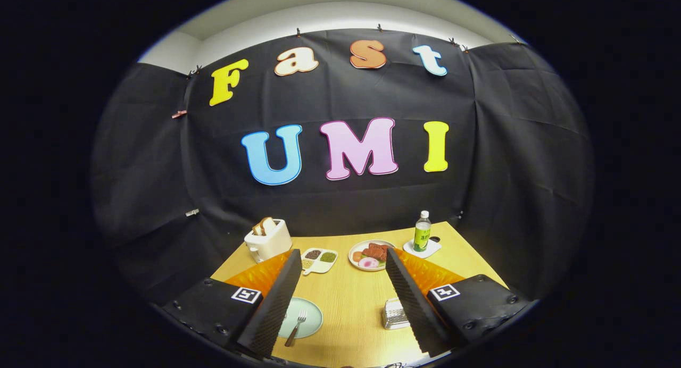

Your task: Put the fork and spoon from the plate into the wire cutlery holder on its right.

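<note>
The gripper (340, 299) is held high above the wooden table (356, 299), looking down at it. Its two fingers are spread wide apart and hold nothing. Between the fingers, close to the left one, sits a pale green plate (308, 317) with a fork (297, 326) lying on it. The left finger hides part of the plate. The wire cutlery holder (395, 314) stands to the right of the plate, right beside the right finger. Beyond the fingers are a toaster (267, 239), a dish with small sections (319, 260), a plate of food (371, 254) and a bottle (422, 231).
</note>
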Tool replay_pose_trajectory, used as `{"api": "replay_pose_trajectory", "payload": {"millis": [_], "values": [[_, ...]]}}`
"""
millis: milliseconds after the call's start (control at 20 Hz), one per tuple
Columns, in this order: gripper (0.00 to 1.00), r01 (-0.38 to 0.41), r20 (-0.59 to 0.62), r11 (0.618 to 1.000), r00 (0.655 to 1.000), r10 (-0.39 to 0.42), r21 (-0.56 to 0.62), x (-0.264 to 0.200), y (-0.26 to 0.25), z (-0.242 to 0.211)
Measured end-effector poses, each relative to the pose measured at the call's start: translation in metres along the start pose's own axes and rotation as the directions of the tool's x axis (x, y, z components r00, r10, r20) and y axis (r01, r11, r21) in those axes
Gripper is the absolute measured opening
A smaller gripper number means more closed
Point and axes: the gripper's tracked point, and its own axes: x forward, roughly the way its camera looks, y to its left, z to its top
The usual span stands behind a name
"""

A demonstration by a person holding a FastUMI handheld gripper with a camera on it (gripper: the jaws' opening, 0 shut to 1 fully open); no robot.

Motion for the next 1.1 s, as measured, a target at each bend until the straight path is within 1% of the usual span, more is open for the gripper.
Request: {"api": "replay_pose_trajectory", "payload": {"millis": [250, 400, 600, 700, 800, 900, 1100], "values": [[0.99, 0.01, -0.069, 1.0, 0.998, -0.01, 0.004, 0.001, 0.006, -0.026], [0.99, 0.023, -0.139, 1.0, 0.99, -0.023, -0.001, 0.008, 0.008, -0.048], [0.99, 0.002, -0.228, 1.0, 0.974, -0.008, -0.027, 0.026, 0.023, -0.075], [0.99, -0.021, -0.288, 0.999, 0.958, 0.01, -0.035, 0.039, 0.034, -0.097], [0.99, -0.053, -0.373, 0.998, 0.927, 0.036, -0.034, 0.053, 0.051, -0.126], [0.99, -0.087, -0.464, 0.995, 0.884, 0.057, -0.044, 0.063, 0.064, -0.159], [1.0, -0.169, -0.646, 0.983, 0.759, 0.079, -0.079, 0.077, 0.093, -0.234]]}}
